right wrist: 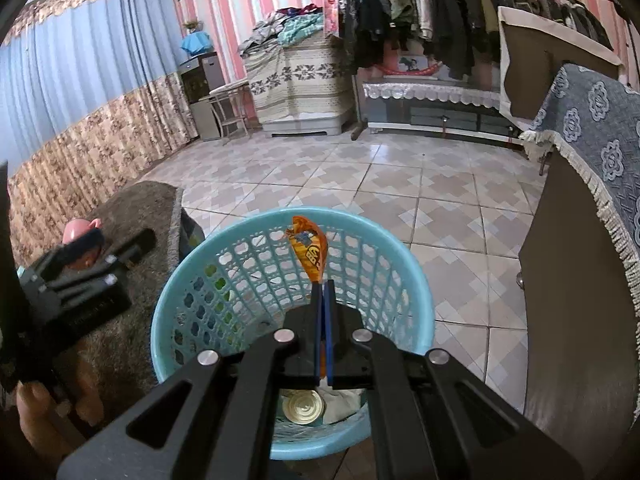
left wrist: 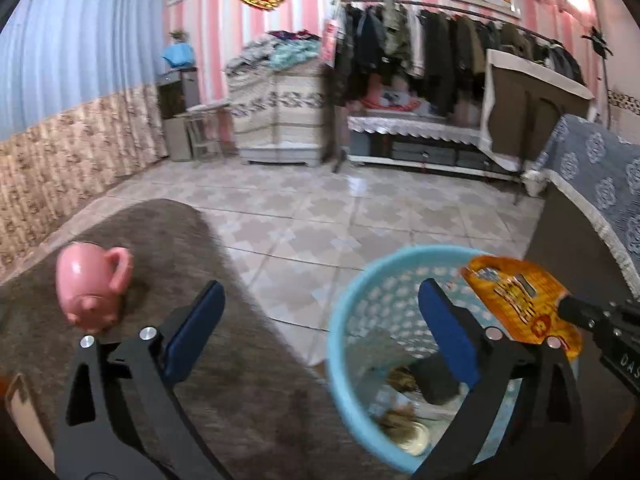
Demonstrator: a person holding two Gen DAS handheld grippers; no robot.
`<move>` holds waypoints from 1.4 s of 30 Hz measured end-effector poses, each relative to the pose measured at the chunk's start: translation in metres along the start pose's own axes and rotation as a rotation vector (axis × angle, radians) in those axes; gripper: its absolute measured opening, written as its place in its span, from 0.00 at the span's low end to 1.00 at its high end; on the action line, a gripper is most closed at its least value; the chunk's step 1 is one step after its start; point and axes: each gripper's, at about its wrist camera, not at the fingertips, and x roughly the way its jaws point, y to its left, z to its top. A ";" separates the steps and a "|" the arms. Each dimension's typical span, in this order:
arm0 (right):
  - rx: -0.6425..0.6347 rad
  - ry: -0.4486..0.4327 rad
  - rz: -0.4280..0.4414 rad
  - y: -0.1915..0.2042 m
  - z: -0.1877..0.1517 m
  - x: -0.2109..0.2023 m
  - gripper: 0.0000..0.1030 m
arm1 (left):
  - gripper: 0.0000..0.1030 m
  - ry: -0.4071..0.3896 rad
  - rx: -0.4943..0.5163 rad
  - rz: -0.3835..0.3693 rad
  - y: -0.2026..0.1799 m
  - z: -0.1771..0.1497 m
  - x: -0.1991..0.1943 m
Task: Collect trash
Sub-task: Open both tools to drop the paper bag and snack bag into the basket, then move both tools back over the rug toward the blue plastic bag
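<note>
A light blue plastic mesh basket point(left wrist: 340, 320) point(right wrist: 416, 280) stands on the tiled floor beside a brown fuzzy surface point(left wrist: 160, 240). My right gripper point(right wrist: 324, 284) point(left wrist: 576, 310) is shut on one end of an orange snack wrapper point(right wrist: 310, 248) point(left wrist: 516, 292), which it holds above the basket's opening. My left gripper point(left wrist: 320, 288) point(right wrist: 116, 240) is wide open with nothing between its fingers. It spans the brown surface's edge and the basket's left rim. In the basket's bottom lie a round tin lid point(right wrist: 302, 406), white crumpled paper point(right wrist: 340, 400) and a dark piece point(left wrist: 436, 380).
A pink mug point(left wrist: 90, 284) point(right wrist: 78, 228) lies on its side on the brown surface, left of my left gripper. A dark cabinet with a blue patterned cover point(right wrist: 580, 280) stands right of the basket. A clothes rack point(right wrist: 440, 8) and low furniture line the far wall.
</note>
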 end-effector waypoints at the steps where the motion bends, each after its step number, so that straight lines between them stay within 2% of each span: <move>1: -0.003 0.004 0.004 0.002 -0.001 0.002 0.01 | 0.92 -0.006 -0.002 0.013 0.005 0.002 -0.002; 14: -0.044 0.011 -0.060 0.036 -0.004 0.016 0.04 | 0.95 -0.078 -0.066 0.118 0.061 0.005 -0.044; 15: -0.052 0.014 -0.063 0.038 -0.004 0.016 0.07 | 0.95 -0.081 -0.066 0.127 0.066 0.004 -0.048; 17: -0.054 0.017 -0.065 0.040 -0.004 0.016 0.30 | 0.95 -0.085 -0.070 0.149 0.074 0.002 -0.053; 18: -0.049 0.014 -0.070 0.041 -0.004 0.015 0.56 | 0.95 -0.085 -0.075 0.153 0.078 0.002 -0.055; 19: -0.046 0.000 -0.082 0.041 -0.004 0.012 0.65 | 0.95 -0.083 -0.084 0.155 0.082 0.001 -0.058; 22: -0.046 -0.003 -0.075 0.043 -0.003 0.009 0.66 | 0.95 -0.082 -0.109 0.166 0.097 0.000 -0.066; 25: -0.048 -0.023 -0.078 0.045 -0.001 0.005 0.78 | 0.95 -0.091 -0.113 0.190 0.107 -0.002 -0.076; 31: -0.091 -0.075 -0.074 0.064 0.002 -0.010 0.88 | 0.95 -0.123 -0.106 0.256 0.124 -0.009 -0.104; 37: -0.145 -0.126 -0.014 0.088 0.002 -0.027 0.90 | 0.95 -0.116 -0.134 0.299 0.148 -0.017 -0.132; 42: -0.139 -0.151 0.022 0.105 0.002 -0.034 0.91 | 0.95 -0.120 -0.175 0.352 0.175 -0.029 -0.156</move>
